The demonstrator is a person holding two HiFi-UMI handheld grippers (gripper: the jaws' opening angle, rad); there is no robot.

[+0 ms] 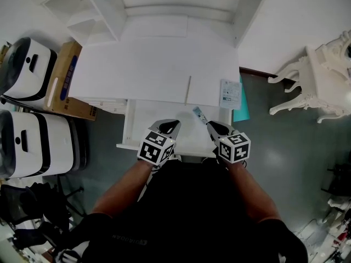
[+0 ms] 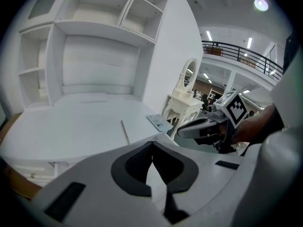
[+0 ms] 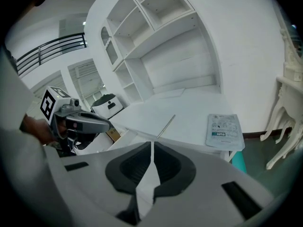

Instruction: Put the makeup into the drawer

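Note:
On the white desk top lie a thin pale stick and a flat printed sachet near the right edge. Below the front edge, a white drawer stands pulled out. A small bluish item lies in it, just ahead of my right gripper. My left gripper hovers beside it over the drawer. Both have their jaws together with nothing between them. The stick and sachet show in the left gripper view, and the stick and sachet in the right gripper view.
A white hutch with open shelves rises at the back of the desk. A cardboard box and two white machines stand to the left. A teal panel leans at the desk's right, with an ornate white table beyond.

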